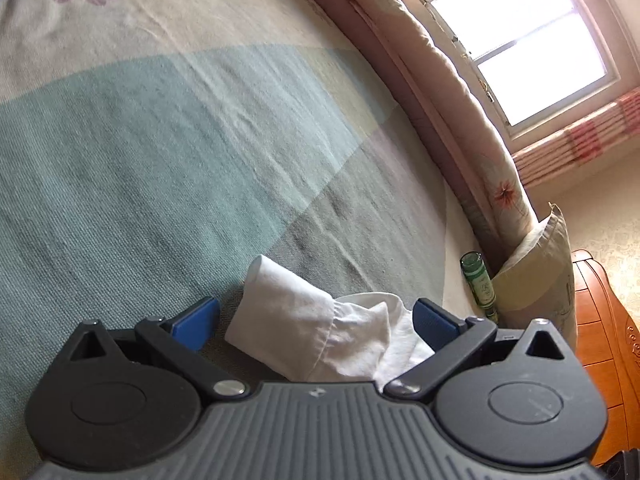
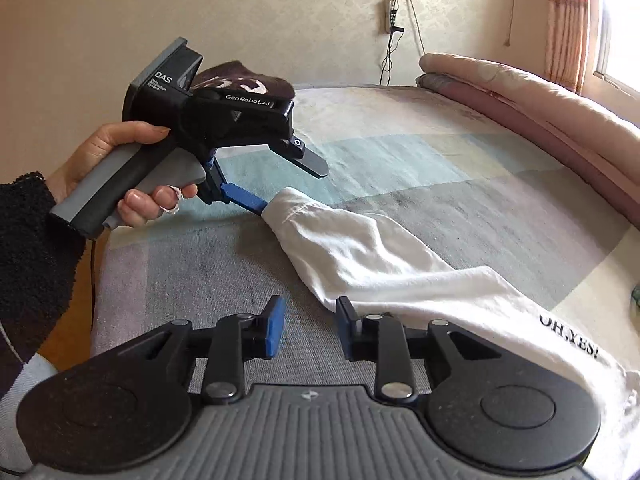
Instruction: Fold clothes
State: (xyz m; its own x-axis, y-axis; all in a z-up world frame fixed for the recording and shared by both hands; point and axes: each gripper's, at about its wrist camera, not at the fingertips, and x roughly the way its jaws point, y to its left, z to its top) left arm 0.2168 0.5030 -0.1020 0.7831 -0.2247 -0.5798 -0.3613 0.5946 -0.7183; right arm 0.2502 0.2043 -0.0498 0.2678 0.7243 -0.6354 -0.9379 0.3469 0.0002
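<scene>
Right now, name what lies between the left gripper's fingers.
The white sleeve lies there, not clamped; the left gripper is open. The left wrist view shows it.

shirt point(image 2: 384, 256): white cloth, thin and soft, matt, creased, with black printed letters near one end
bedspread point(image 1: 168, 152): coarse woven cloth, matt, ribbed weave, lightly wrinkled
left gripper point(image 1: 316, 320): matt black plastic arms, blue fingers of smooth plastic, ribbed grey body, shiny metal pivot pins
right gripper point(image 2: 310, 326): same matt black plastic, blue pads, ribbed grey housing, bright metal pins
handle point(image 2: 116, 184): smooth grey plastic, matt
sleeve point(image 2: 32, 248): black fleecy cloth, rough and nubbly
bottle point(image 1: 478, 280): green glass, glossy
cabinet point(image 1: 600, 340): orange wood, polished and shiny
quilt point(image 2: 532, 100): pinkish cloth, soft, matt
</scene>
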